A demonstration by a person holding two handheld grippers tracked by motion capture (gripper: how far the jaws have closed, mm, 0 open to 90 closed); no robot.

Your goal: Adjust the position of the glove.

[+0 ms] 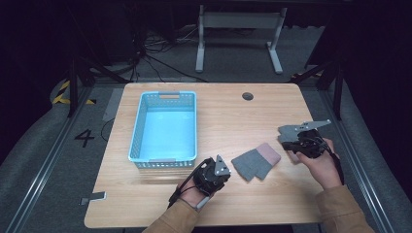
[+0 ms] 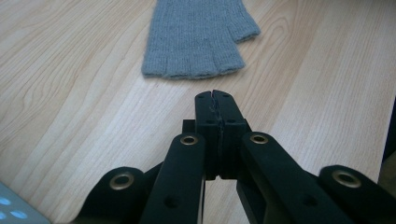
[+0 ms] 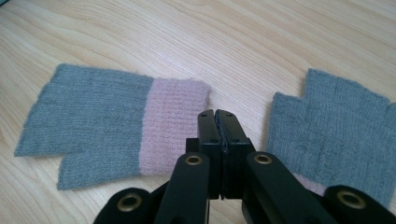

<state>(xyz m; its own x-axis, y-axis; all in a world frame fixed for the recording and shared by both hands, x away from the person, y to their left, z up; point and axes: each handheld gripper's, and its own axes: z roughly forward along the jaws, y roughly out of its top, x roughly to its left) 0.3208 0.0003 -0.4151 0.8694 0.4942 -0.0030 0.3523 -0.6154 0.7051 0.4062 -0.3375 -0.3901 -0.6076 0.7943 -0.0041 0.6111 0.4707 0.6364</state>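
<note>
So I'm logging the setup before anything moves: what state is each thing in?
Basket: upright, empty.
Left glove: flat on the table, untouched.
Right glove: flat, partly under the right gripper.
Left gripper: shut, holding nothing.
Right gripper: shut, holding nothing.

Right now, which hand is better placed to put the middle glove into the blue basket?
Probably the left. The left gripper, jaws shut, sits just short of the glove's finger end and right beside the basket. The right gripper, also shut, is on the glove's far side from the basket.
</note>
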